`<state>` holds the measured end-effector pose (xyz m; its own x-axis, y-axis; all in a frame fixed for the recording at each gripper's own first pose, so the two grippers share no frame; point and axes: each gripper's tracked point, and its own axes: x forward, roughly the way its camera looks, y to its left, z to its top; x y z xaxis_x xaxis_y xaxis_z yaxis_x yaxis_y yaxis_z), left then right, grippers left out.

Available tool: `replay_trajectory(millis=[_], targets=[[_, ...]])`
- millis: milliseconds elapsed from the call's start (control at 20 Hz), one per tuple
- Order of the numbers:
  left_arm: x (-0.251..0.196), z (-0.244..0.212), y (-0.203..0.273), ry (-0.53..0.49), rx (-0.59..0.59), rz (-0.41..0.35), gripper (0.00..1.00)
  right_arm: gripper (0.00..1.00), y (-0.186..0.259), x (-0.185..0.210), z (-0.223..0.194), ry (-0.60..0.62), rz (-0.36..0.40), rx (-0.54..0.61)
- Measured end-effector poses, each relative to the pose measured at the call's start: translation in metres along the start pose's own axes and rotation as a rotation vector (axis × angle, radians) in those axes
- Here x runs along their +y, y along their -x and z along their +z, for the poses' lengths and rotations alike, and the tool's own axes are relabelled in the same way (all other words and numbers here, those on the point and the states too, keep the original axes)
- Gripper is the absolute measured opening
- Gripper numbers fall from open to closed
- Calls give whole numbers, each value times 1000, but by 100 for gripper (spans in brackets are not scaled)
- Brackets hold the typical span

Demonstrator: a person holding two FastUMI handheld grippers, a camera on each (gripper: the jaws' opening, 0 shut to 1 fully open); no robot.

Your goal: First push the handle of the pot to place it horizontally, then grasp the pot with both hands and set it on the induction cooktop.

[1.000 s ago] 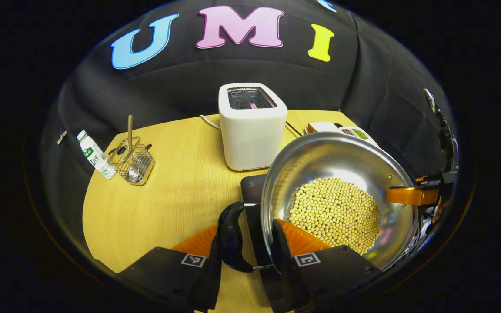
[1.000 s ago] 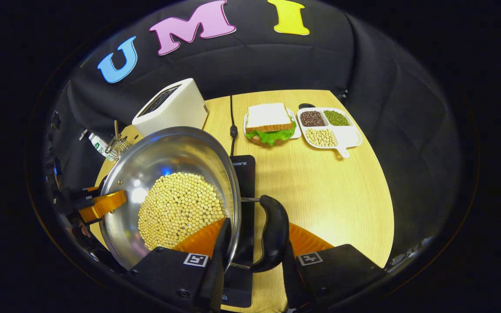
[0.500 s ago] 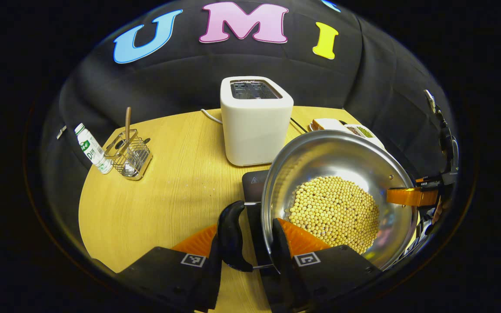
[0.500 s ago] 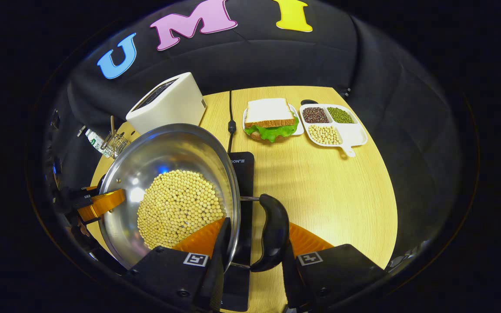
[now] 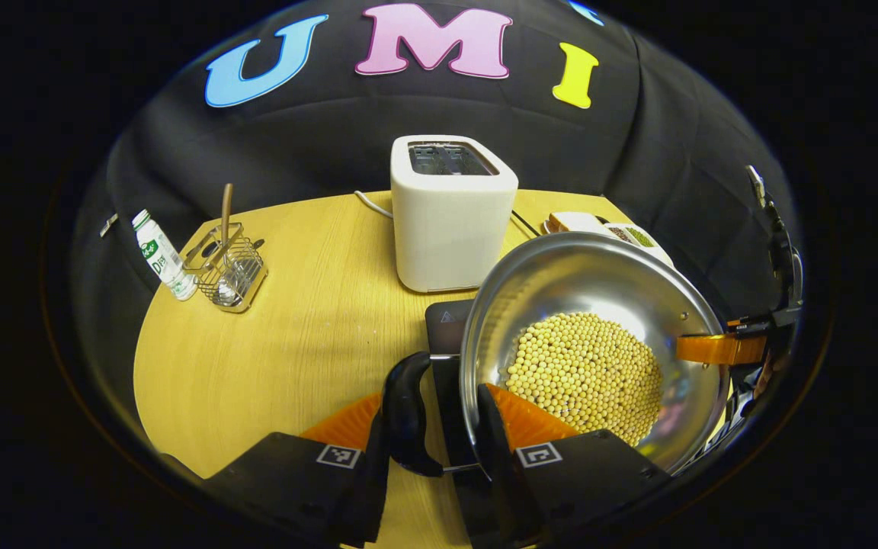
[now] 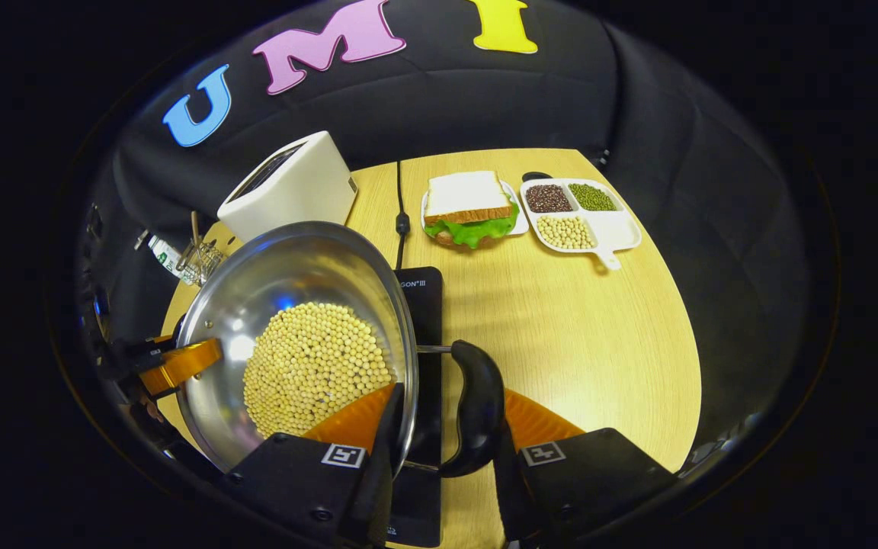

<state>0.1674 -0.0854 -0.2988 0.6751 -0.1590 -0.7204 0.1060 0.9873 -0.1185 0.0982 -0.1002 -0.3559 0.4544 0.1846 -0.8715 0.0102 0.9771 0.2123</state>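
Note:
A steel pot point(image 5: 576, 274) holding soybeans point(image 5: 584, 374) hangs over the black induction cooktop point(image 5: 445, 324); whether it touches the cooktop I cannot tell. My left gripper point(image 5: 431, 431) is shut across the pot's black side handle point(image 5: 406, 415) and rim. In the right gripper view the same pot point(image 6: 294, 267) sits left of centre, and my right gripper point(image 6: 447, 431) is shut across the opposite black handle point(image 6: 479, 408) and rim. The cooktop point(image 6: 424, 305) shows beneath. Each view shows the other gripper at the pot's far rim: the right one point(image 5: 721, 348), the left one point(image 6: 180, 363).
A white toaster point(image 5: 450, 217) stands just behind the cooktop. A small bottle point(image 5: 161, 255) and a wire caddy point(image 5: 227, 267) sit at the table's far left. A sandwich on a plate point(image 6: 469, 210), a divided dish of beans point(image 6: 580, 217) and a black cable point(image 6: 401, 213) lie at the back right.
Both grippers have shifted slightly with the pot, so the toaster and table sit a little differently in view. Both grips on the handles look unchanged.

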Motion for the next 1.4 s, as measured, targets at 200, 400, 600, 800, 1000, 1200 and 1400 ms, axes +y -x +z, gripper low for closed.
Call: replay_trajectory(millis=[200, 400, 600, 800, 1000, 1200, 1400], targets=[[-1, 0, 0, -8, 5, -1, 62, 62, 0, 0, 0, -3, 4, -7], [1, 7, 4, -52, -27, 24, 69, 84, -2, -8, 8, 11, -29, -45], [2, 9, 7, -145, -34, 60, 98, 99, 4, -15, 11, -13, -53, -55], [0, 13, 13, -137, -60, 60, 98, 99, 12, -17, 17, -14, -58, -88], [-5, 30, 33, -118, -124, 49, 98, 99, 29, -13, 33, 4, -62, -159], [-8, 51, 61, -90, -211, 45, 98, 99, 60, -7, 56, 33, -78, -263], [-11, 79, 102, -66, -328, 45, 98, 99, 106, 1, 87, 61, -92, -411]])
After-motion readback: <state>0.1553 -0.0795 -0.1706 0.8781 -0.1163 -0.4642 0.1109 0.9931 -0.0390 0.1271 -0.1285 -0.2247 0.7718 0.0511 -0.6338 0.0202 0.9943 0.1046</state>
